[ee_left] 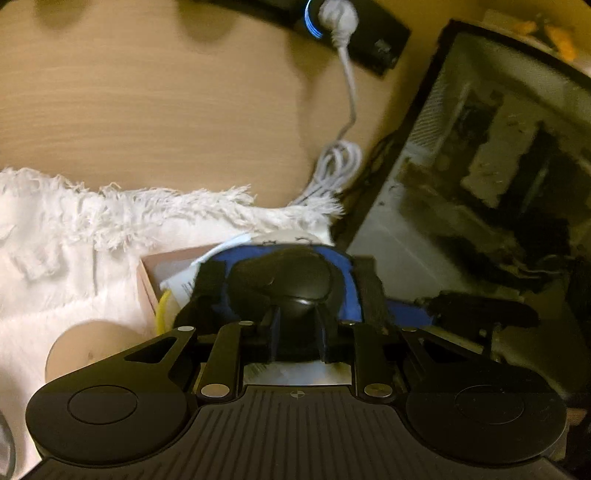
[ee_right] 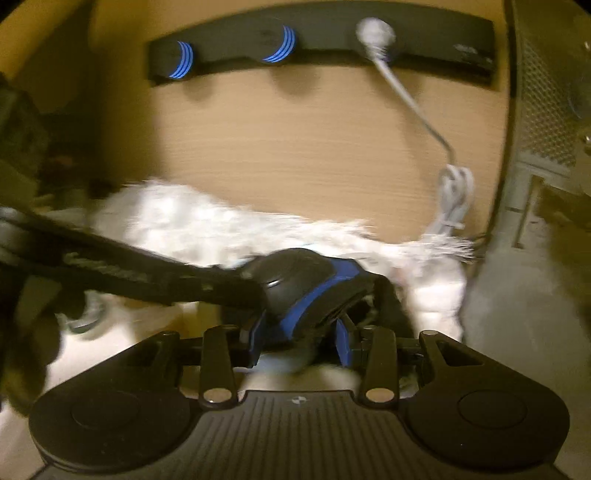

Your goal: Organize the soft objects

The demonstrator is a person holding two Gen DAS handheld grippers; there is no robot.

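We clamp both grippers, left (ee_left: 295, 291) and right (ee_right: 299, 295), on the black-and-blue padded object (ee_left: 291, 280) just above the white rug (ee_left: 55, 236).

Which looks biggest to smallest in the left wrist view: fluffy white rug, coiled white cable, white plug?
1. fluffy white rug
2. coiled white cable
3. white plug
The plug sits farther away, so its rank against the cable is uncertain.

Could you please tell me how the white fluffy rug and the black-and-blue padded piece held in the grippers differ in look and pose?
The white fluffy rug is shaggy, with a fringed edge; the black-and-blue padded piece looks smooth and moulded. The rug lies spread on the wooden floor; the padded piece sits bunched between the left gripper's fingers. Both look soft.
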